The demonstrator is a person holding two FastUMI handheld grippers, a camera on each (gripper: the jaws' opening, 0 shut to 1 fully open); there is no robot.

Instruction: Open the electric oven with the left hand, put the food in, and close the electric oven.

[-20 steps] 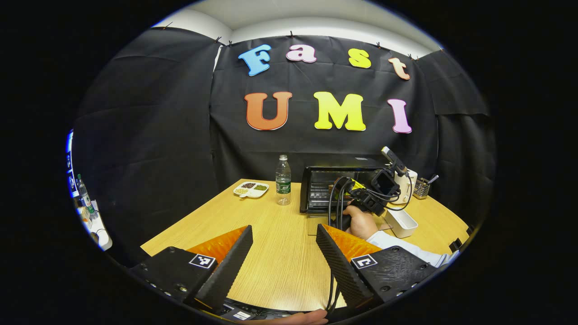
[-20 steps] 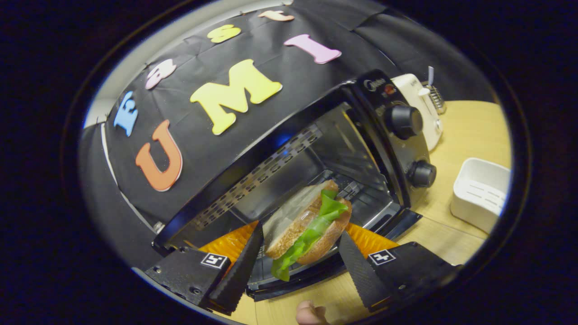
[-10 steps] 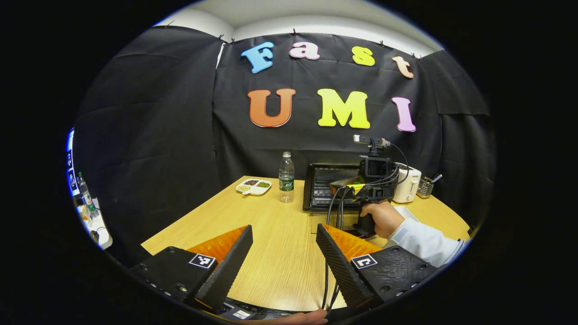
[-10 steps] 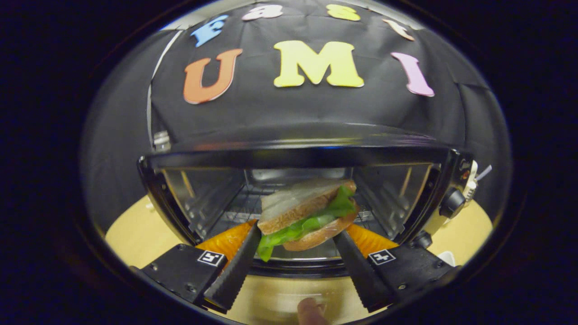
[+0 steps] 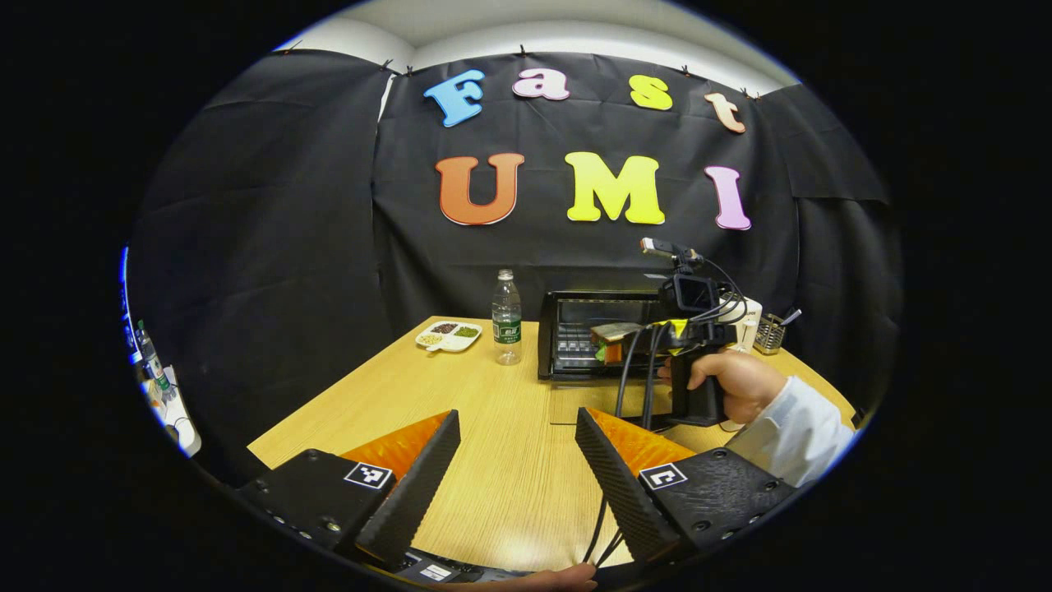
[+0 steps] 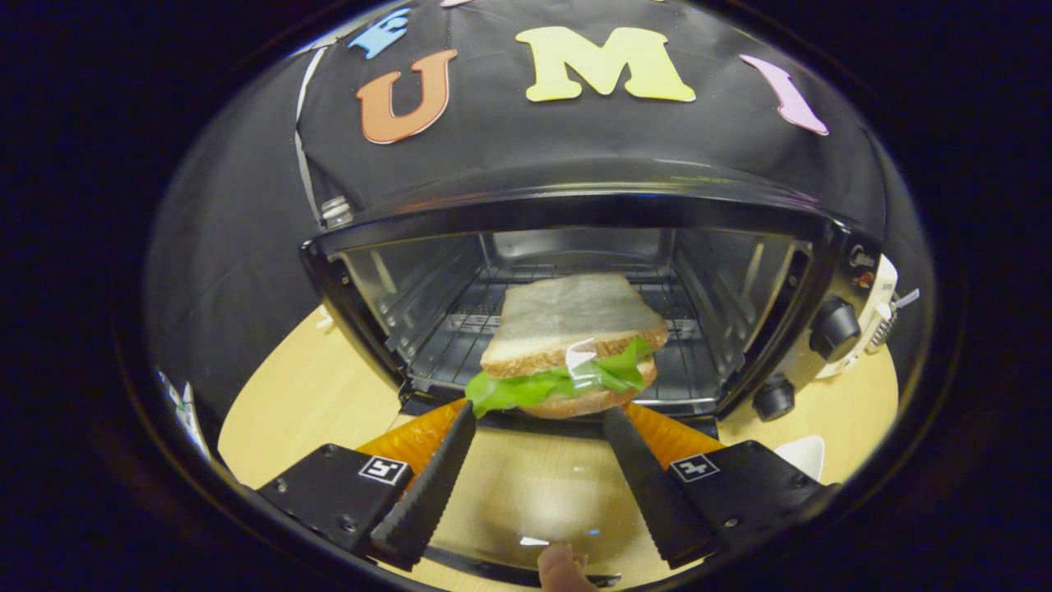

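Right gripper (image 6: pixel 538 415) clamps the sandwich (image 6: pixel 567 345) before the open oven (image 6: pixel 575 271).

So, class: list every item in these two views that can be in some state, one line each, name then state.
Electric oven: door folded down, open; wire rack bare.
Sandwich: held level at the oven's mouth, not yet on the rack.
Right gripper: shut on the sandwich.
Left gripper: open, holding nothing, over the table.
Water bottle: upright, capped.
Snack tray: compartments filled.
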